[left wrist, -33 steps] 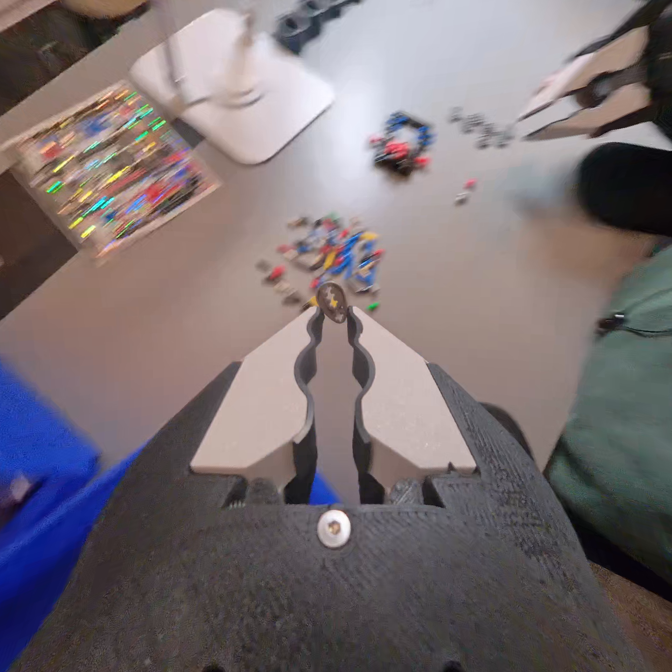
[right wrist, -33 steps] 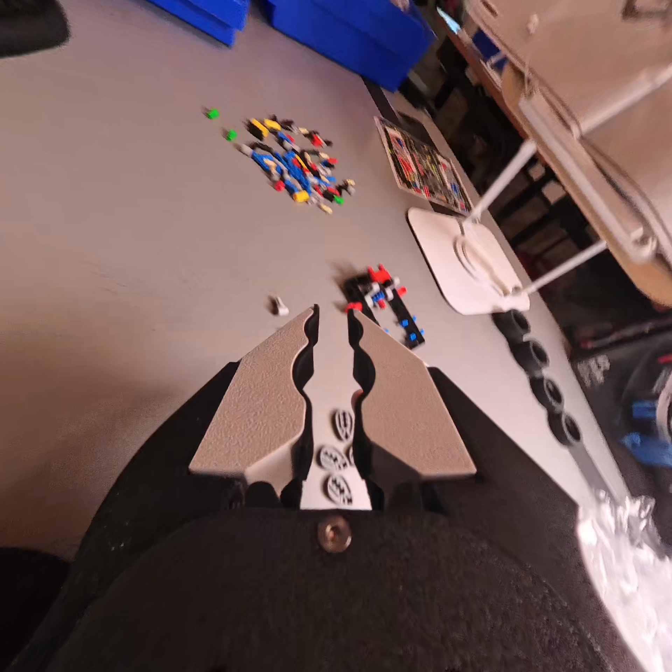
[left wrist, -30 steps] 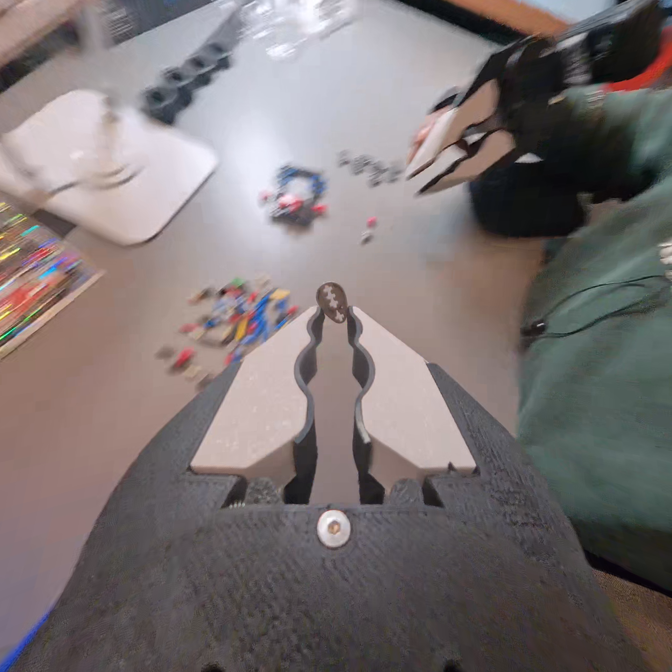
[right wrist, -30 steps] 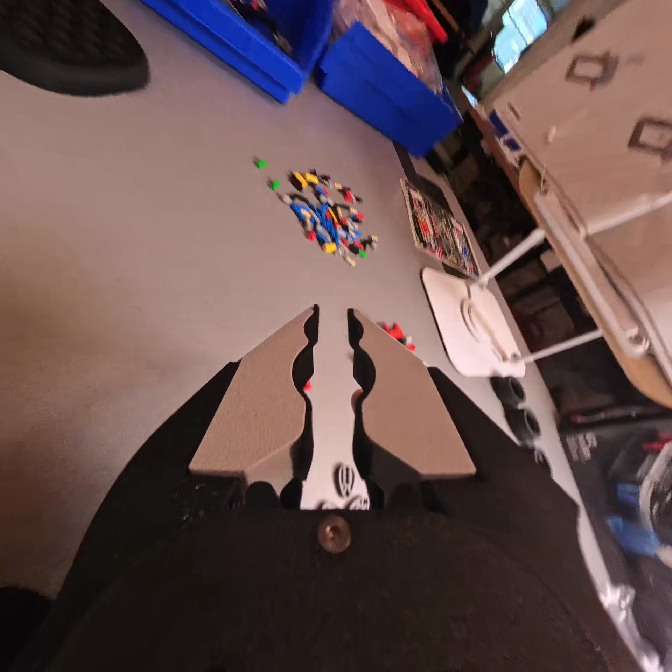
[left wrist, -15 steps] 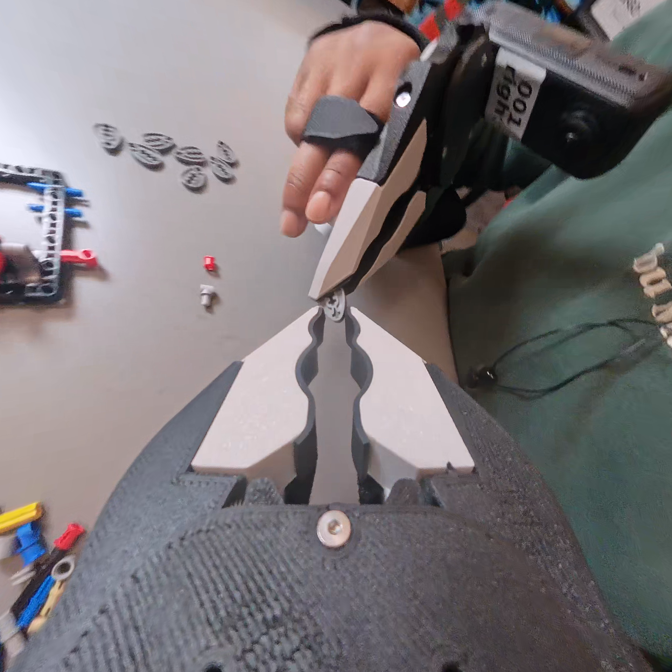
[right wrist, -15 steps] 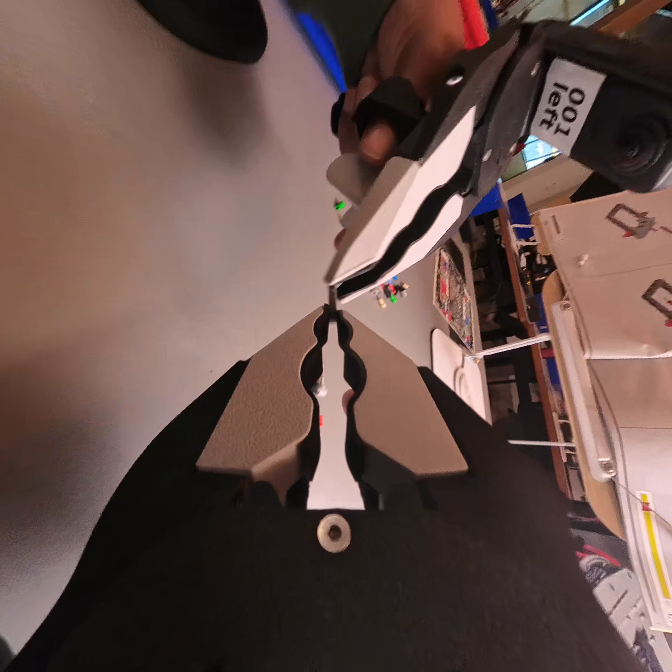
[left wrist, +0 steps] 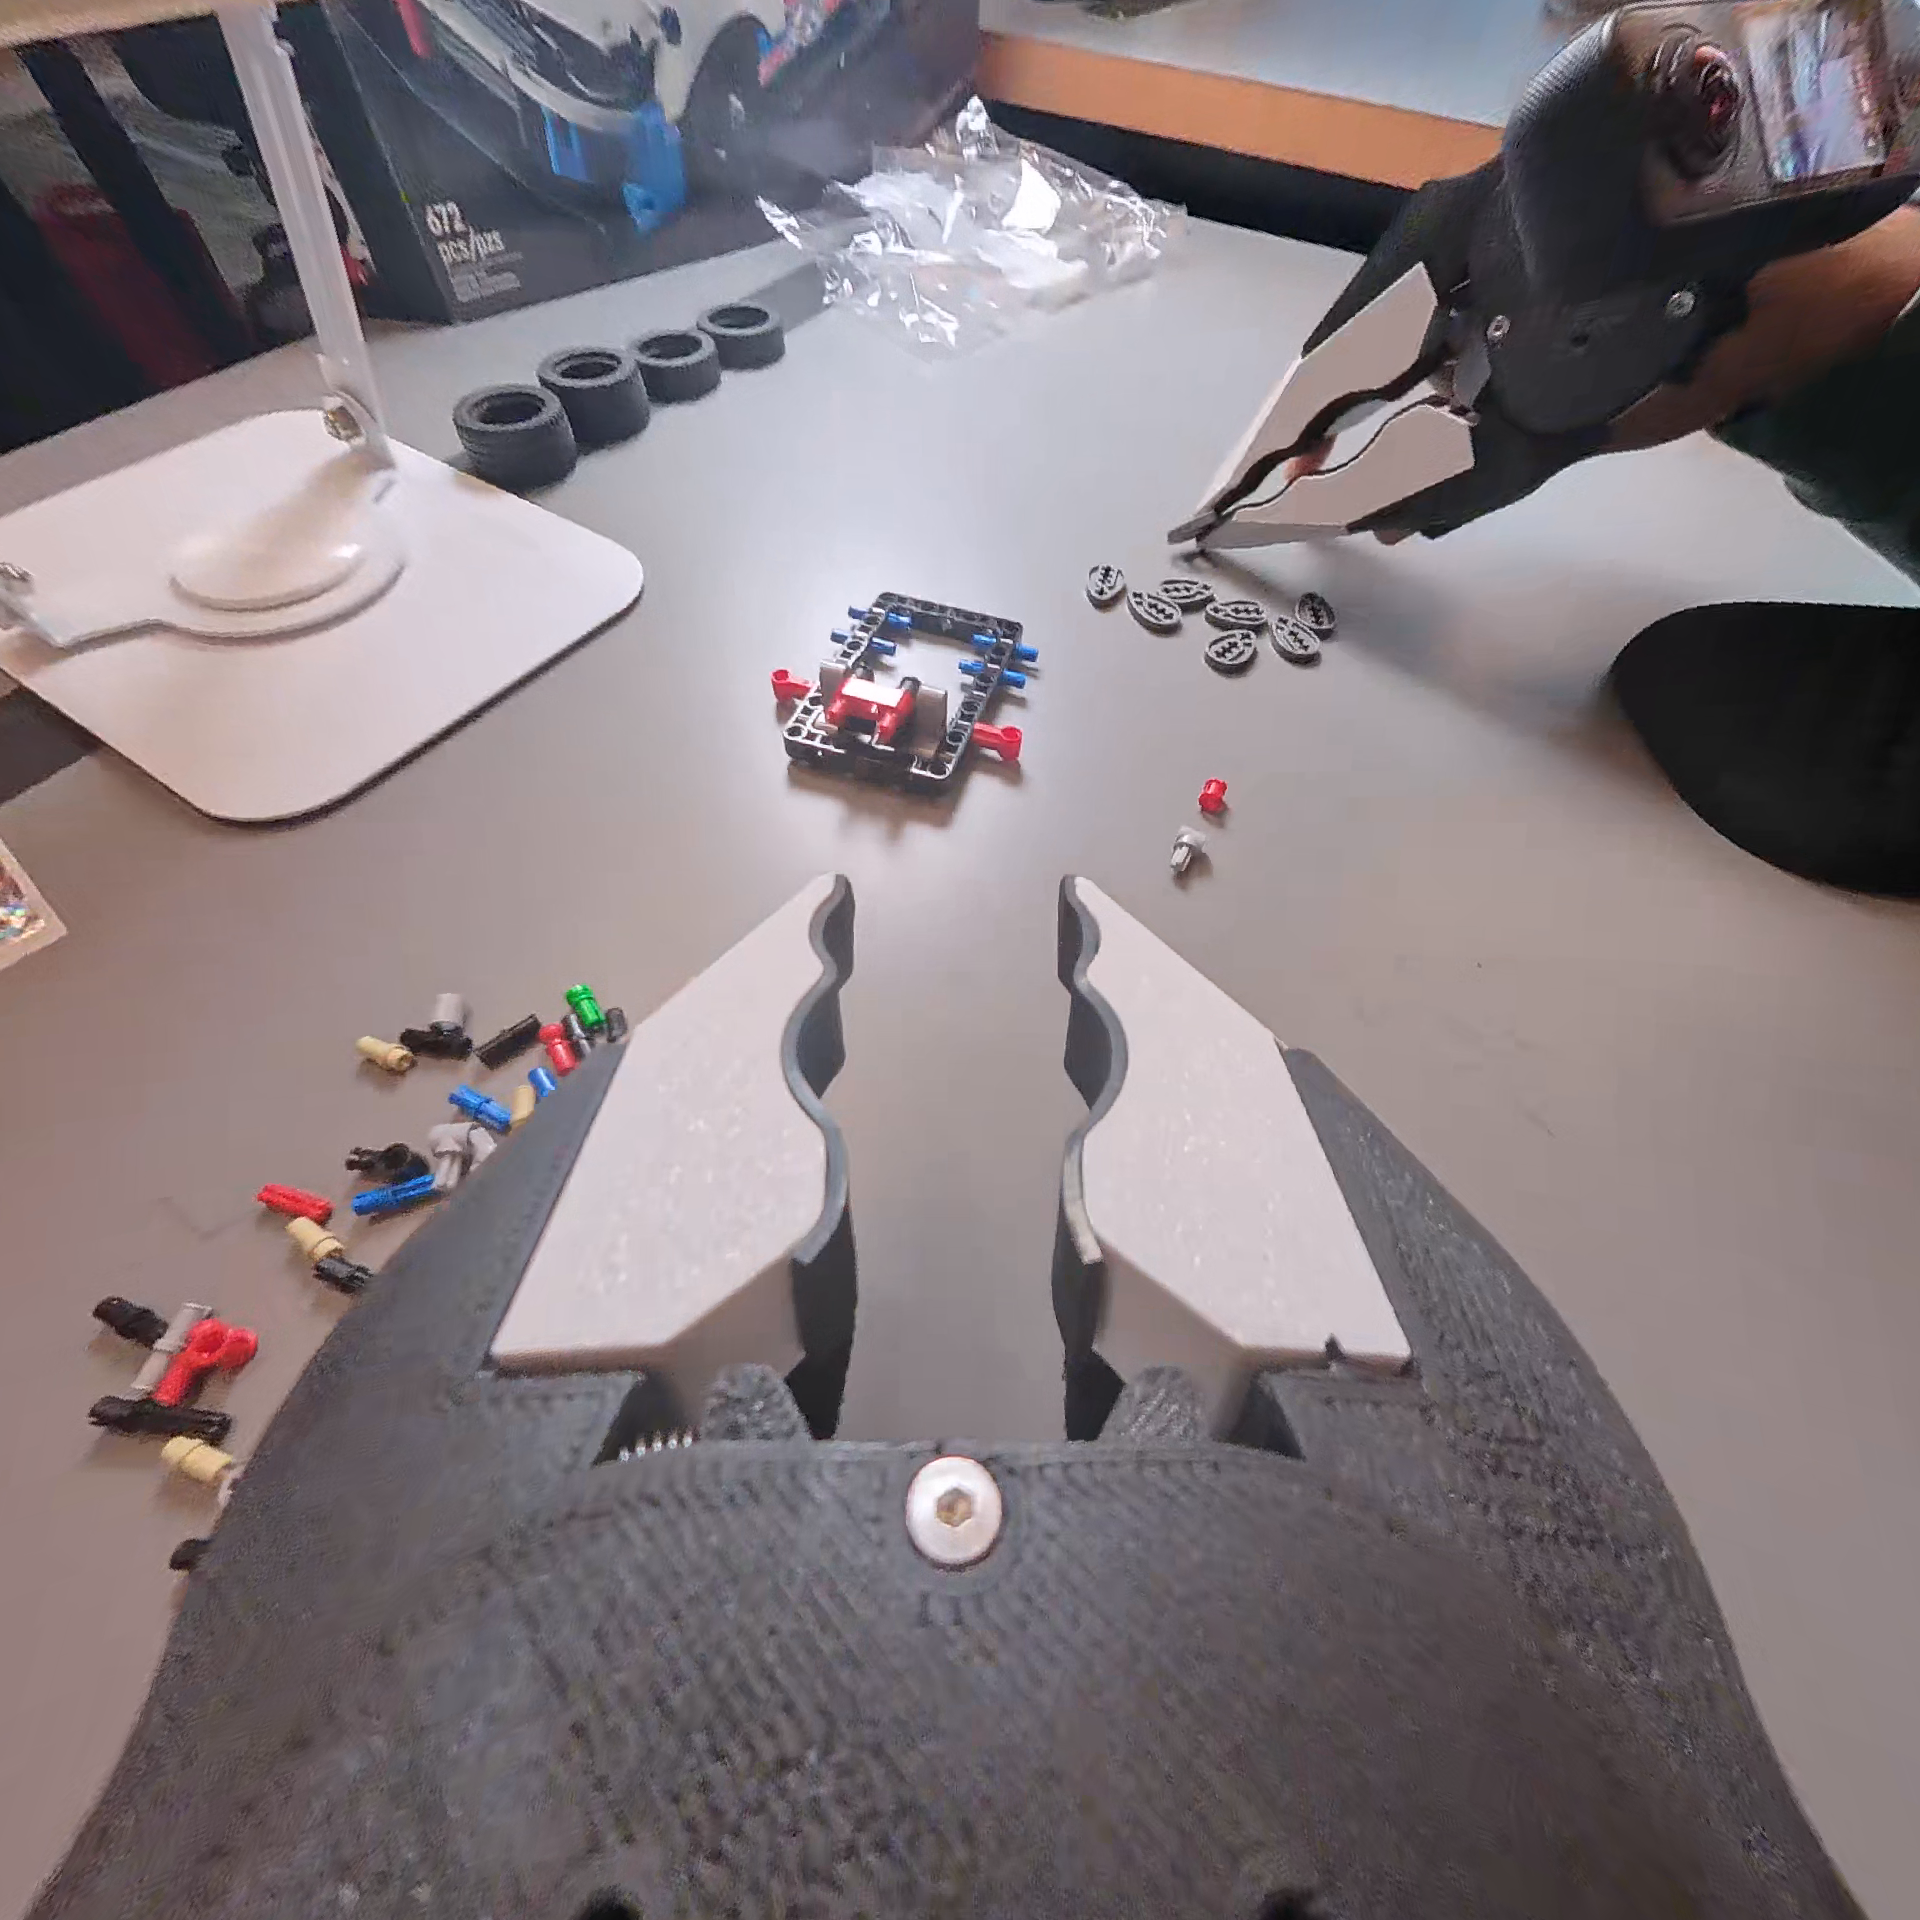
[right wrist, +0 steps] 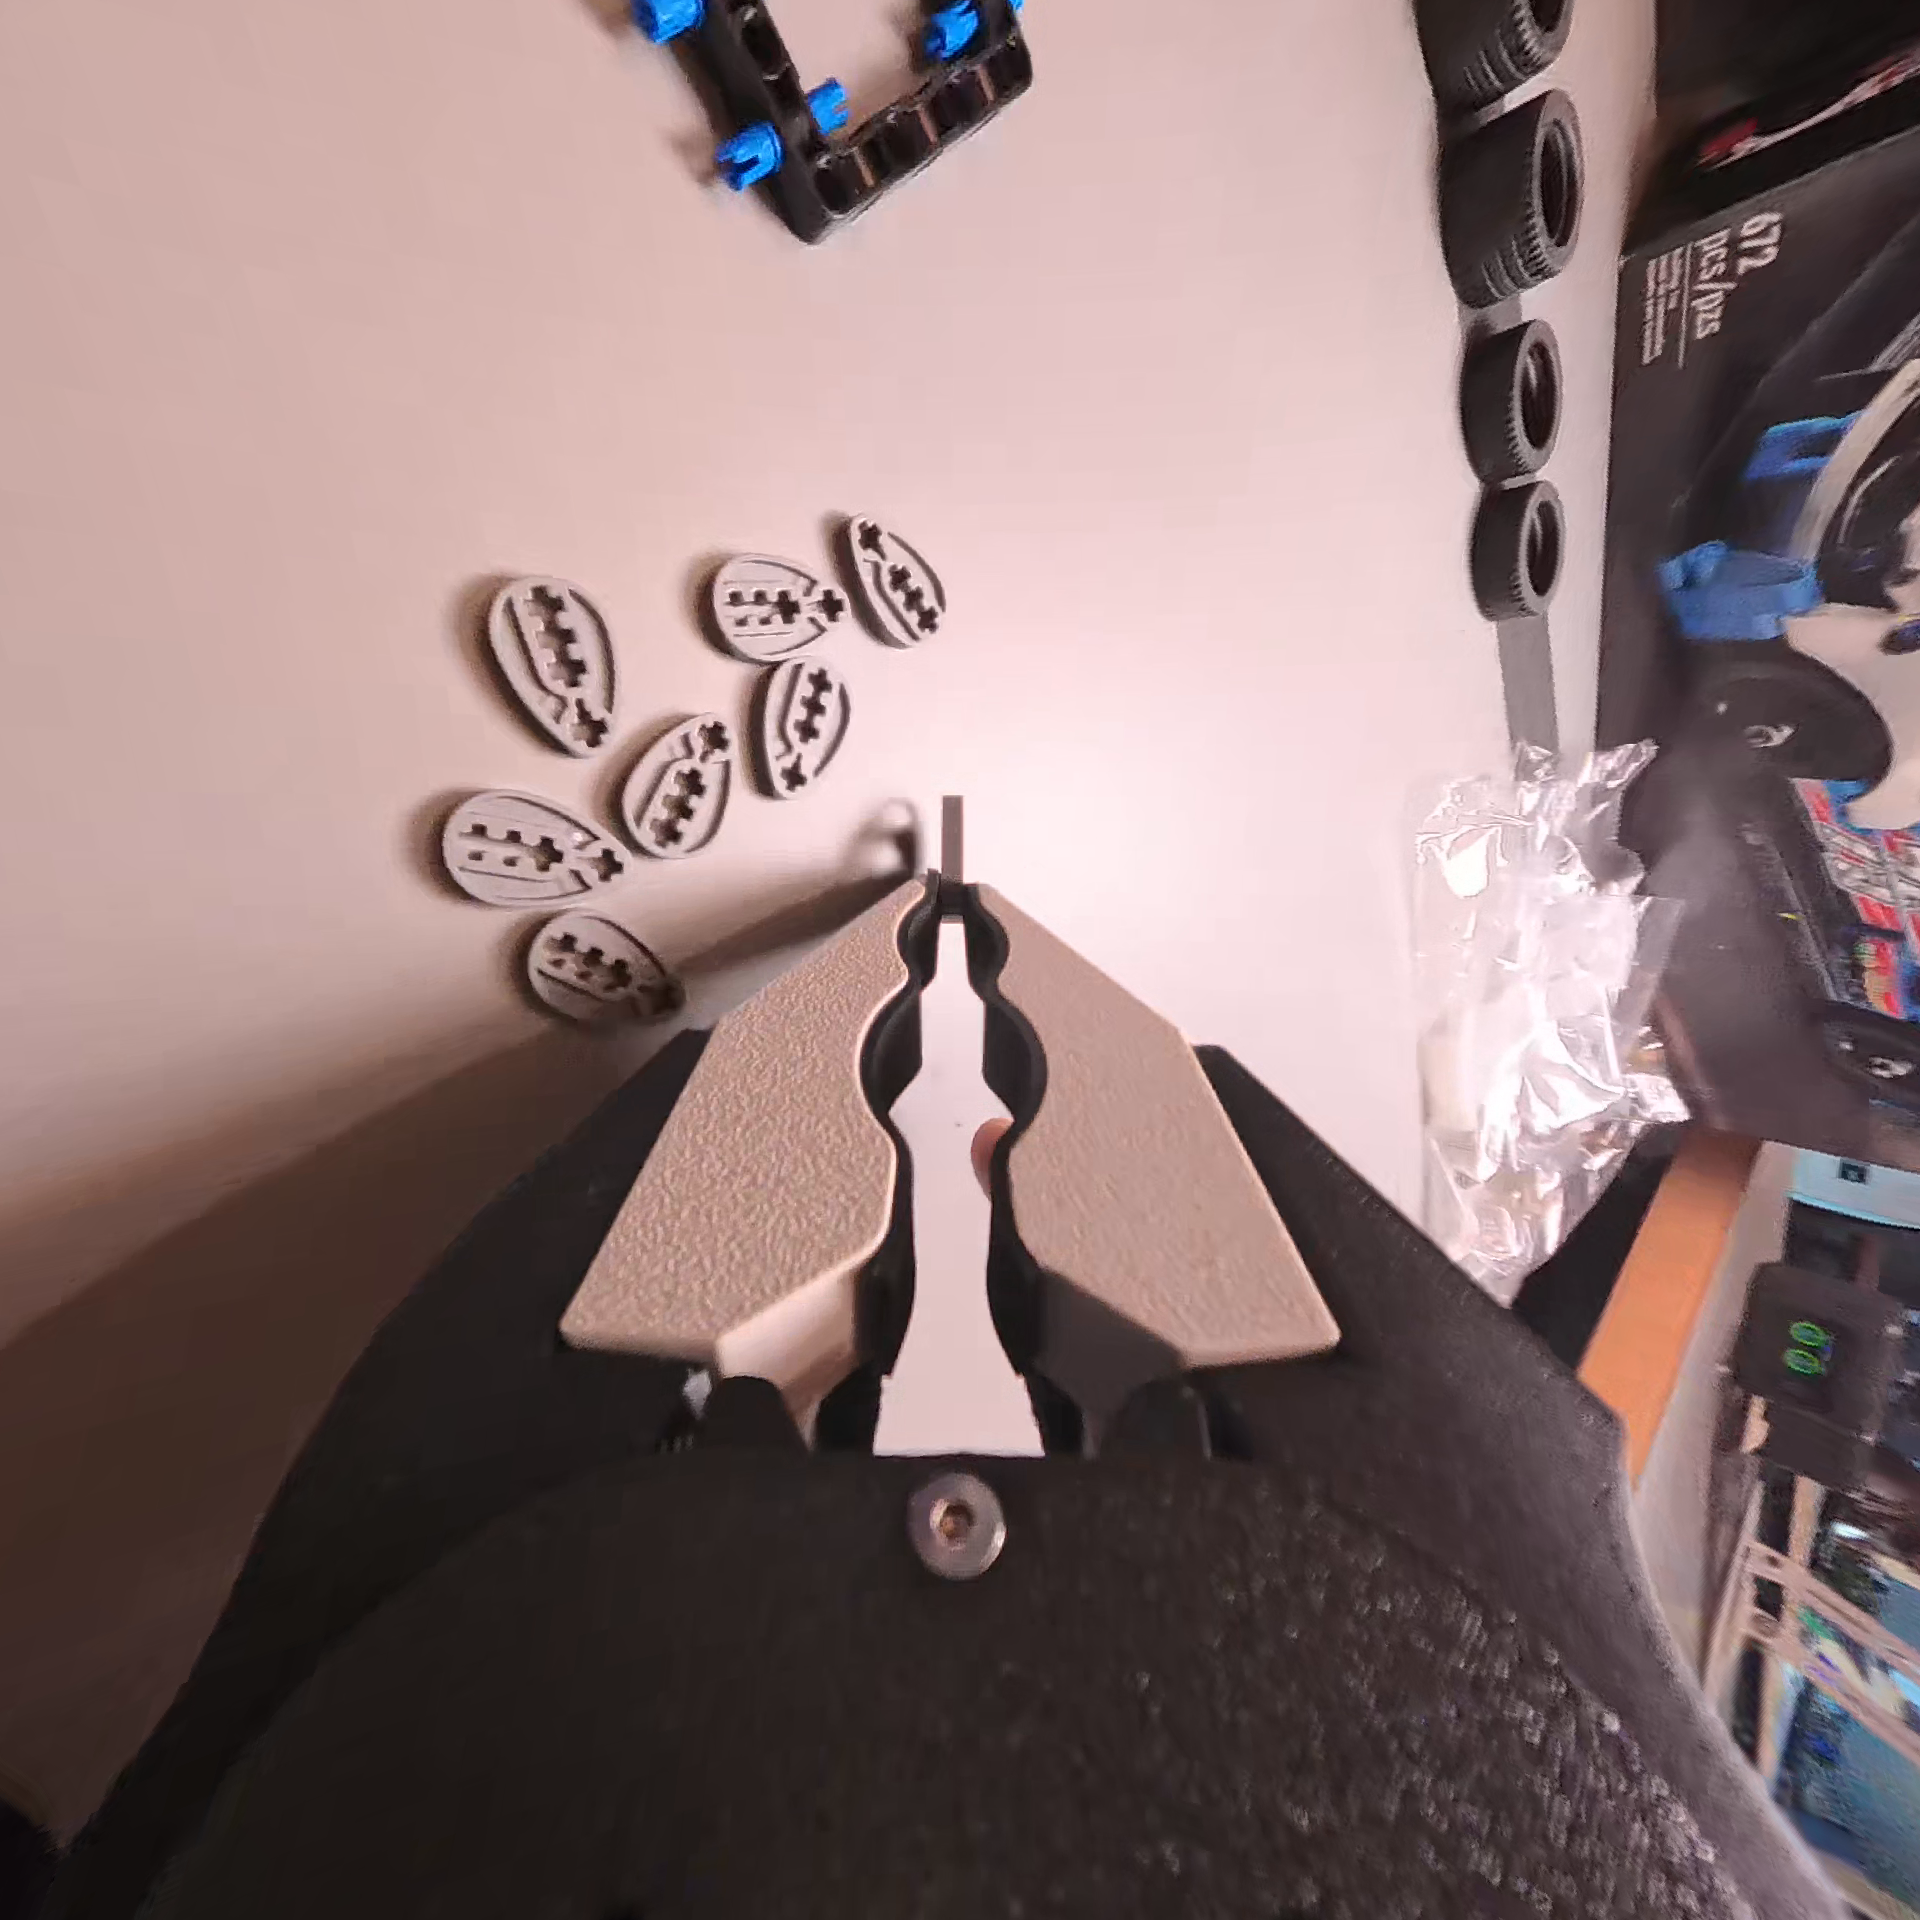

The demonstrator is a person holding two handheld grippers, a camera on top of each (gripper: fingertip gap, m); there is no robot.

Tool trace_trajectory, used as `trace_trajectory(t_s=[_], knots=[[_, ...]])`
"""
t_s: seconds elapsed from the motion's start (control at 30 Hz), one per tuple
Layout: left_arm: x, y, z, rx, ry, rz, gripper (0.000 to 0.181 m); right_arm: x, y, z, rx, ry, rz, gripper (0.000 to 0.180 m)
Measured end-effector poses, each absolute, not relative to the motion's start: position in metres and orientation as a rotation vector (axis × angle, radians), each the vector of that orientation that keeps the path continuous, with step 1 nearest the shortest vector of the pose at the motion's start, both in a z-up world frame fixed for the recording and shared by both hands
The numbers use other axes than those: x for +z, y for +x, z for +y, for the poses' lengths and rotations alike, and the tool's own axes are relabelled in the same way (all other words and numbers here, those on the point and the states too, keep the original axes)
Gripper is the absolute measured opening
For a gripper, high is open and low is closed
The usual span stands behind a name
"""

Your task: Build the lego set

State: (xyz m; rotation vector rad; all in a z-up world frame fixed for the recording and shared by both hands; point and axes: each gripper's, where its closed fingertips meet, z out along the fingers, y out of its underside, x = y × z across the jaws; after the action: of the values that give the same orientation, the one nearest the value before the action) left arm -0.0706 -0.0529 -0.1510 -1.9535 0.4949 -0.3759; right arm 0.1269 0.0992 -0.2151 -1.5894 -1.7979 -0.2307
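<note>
Two tools were over the grey counter (left wrist: 1455, 1039). The left tool (left wrist: 956, 914) stood wide, with nothing between its fingers, and the bare counter ran free between and ahead of them. Just to its left lay loose small pins (left wrist: 436, 1101) in red, blue, black, tan and green, some partly under the tool's body. A little farther, to the right, a red pin (left wrist: 1211, 795) and a grey pin (left wrist: 1184, 847) lay close together but apart. Beyond the open strip stood the black frame (left wrist: 902, 691), flat on the counter, with blue pins on its sides and a red part inside. To its left was the white stand base (left wrist: 312, 644), its rounded corner near the frame but not touching.

The right tool (right wrist: 951, 883) was closed narrow on a thin grey oval plate (right wrist: 952, 840), held on its edge, tips low at the counter. Seven similar oval plates (right wrist: 665, 727) lay flat just left of the tips, near each other. Farther off, four black tyres (left wrist: 623, 379) stood in a row along the counter's far edge, with a crumpled clear bag (left wrist: 977, 239) beside them and a dark box (left wrist: 582, 145) behind.
</note>
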Motion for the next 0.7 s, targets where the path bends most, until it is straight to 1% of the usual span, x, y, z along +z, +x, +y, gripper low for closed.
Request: trace_trajectory(t_s=[0.17, 0.3, 0.37, 0.57, 0.63, 0.7], knots=[[-0.157, -0.07, -0.054, -0.341, -1.956, 0.51, 0.039, -0.215, 0.127, 0.095, -0.159, -1.65, -1.776, 0.002], [-0.16, -0.067, -0.055, -0.331, -1.963, 0.524, 0.04, -0.209, 0.124, 0.084, -0.001, -1.692, -1.732, 0.012], [-0.16, -0.067, -0.054, -0.323, -1.957, 0.524, 0.04, -0.194, 0.118, 0.078, 0.142, -1.7, -1.657, 0.016], [-0.152, -0.073, -0.05, -0.301, -1.908, 0.481, 0.04, -0.115, 0.083, 0.049, 0.737, -1.558, -1.253, 0.03], [-0.149, -0.076, -0.048, -0.294, -1.883, 0.456, 0.04, -0.102, 0.075, 0.04, 0.863, -1.52, -1.147, 0.032], [-0.145, -0.081, -0.046, -0.281, -1.856, 0.43, 0.04, -0.101, 0.068, 0.032, 0.932, -1.482, -1.09, 0.034]])
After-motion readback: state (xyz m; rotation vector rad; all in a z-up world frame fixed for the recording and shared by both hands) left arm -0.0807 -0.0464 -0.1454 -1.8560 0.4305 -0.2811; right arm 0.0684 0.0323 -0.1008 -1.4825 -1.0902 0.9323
